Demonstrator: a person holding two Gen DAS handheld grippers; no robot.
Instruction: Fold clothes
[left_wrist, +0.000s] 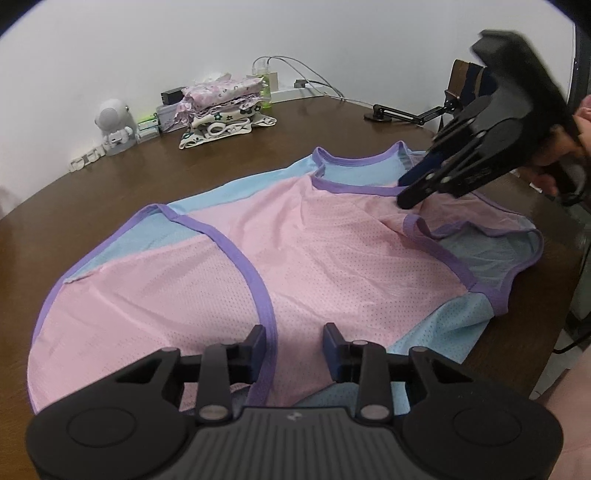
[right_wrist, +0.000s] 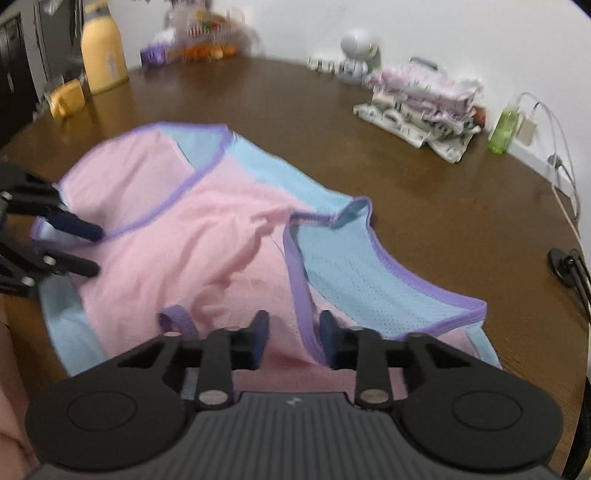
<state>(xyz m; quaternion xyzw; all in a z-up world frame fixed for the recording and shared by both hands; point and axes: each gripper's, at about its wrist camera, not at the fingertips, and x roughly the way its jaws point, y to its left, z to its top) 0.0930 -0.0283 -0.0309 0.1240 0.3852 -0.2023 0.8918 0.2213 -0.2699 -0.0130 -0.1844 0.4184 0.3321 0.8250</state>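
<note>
Left gripper (left_wrist: 294, 341) jaws apart over pink mesh garment (left_wrist: 229, 258) hem.

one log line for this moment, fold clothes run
stage: pre-fold | tank top spread on table | left gripper open over it | right gripper open, purple trim between fingers

Bare table (right_wrist: 424, 206) between vest (right_wrist: 229, 236) and folded pile (right_wrist: 424, 107); bottle (right_wrist: 101, 51) blocks far-left edge.

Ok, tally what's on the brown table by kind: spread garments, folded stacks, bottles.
Pink-and-blue mesh vest with purple trim, spread: 1
Stack of folded floral clothes: 1
Bottles: 2 (clear green bottle, yellow bottle)
Total: 4
</note>
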